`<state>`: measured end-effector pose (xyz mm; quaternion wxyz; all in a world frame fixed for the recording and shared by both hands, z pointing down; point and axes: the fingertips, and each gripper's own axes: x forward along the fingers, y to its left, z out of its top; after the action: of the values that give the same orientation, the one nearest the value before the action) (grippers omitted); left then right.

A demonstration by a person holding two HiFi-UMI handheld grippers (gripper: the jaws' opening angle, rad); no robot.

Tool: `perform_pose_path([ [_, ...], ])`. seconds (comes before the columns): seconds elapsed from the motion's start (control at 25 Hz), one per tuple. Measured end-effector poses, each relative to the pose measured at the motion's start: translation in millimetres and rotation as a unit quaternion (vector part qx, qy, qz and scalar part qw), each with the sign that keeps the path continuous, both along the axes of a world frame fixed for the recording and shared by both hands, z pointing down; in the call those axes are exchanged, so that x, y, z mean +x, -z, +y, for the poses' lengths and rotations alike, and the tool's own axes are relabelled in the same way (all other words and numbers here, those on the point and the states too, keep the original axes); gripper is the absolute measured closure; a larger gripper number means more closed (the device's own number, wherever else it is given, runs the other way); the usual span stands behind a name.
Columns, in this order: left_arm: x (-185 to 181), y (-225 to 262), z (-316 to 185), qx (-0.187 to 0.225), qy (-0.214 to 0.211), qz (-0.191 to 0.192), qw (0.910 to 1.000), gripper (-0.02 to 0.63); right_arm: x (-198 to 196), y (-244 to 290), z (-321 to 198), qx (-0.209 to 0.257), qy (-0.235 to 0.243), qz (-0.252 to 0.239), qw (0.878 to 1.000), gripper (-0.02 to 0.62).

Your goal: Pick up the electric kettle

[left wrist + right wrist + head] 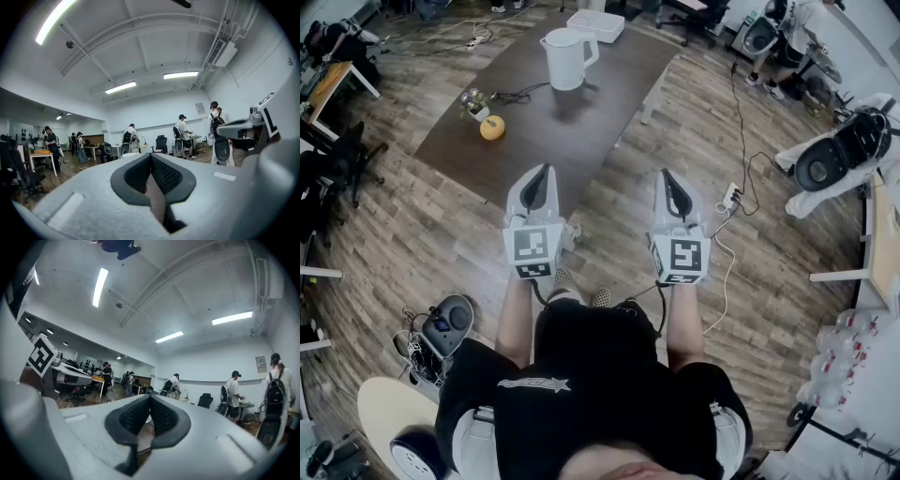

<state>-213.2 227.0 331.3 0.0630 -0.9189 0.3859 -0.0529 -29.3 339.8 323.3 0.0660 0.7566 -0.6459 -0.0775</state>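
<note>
**Head view.** The electric kettle (pixel 569 58), white and upright, is found on the far end of the dark worktop (pixel 581 127) and is untouched. A yellow fruit (pixel 492 128) and a small potted plant (pixel 473 101) are noted near the worktop's left edge. A white tray (pixel 596 24) is noted at the worktop's far edge. The left gripper (pixel 546 172) and the right gripper (pixel 668 175) are held level and side by side at the worktop's near end, well apart from the kettle.

**Left gripper view.** The jaws of the left gripper (pixel 151 158) are seen closed together, with nothing caught between them.

**Right gripper view.** The jaws of the right gripper (pixel 150 401) are likewise seen closed together, and nothing is held.
</note>
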Motion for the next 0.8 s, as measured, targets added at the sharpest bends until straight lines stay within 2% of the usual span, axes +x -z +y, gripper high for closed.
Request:
perform_pose_path([
  [0.16, 6.7, -0.3, 3.6, -0.002, 0.002, 0.007, 1.0, 0.597, 6.7, 2.4, 7.2, 0.005, 0.0, -0.016, 1.0, 0.591],
  [0.44, 32.6, -4.2, 0.1, -0.012, -0.006, 0.004, 0.9999, 0.597, 33.1, -5.5, 11.2, -0.006, -0.024, -0.014, 1.0, 0.591],
  [0.6, 50.4, -11.8, -18.3, -0.02, -0.004, -0.006, 0.9998, 0.597, 48.2, -11.7, -4.7, -0.01, -0.022, -0.011, 1.0, 0.591],
  [0.8, 83.2, -14.2, -55.2, -0.019, -0.002, 0.002, 0.9998, 0.597, 77.2, -19.7, -46.1, -0.016, -0.017, -0.008, 1.0, 0.591],
])
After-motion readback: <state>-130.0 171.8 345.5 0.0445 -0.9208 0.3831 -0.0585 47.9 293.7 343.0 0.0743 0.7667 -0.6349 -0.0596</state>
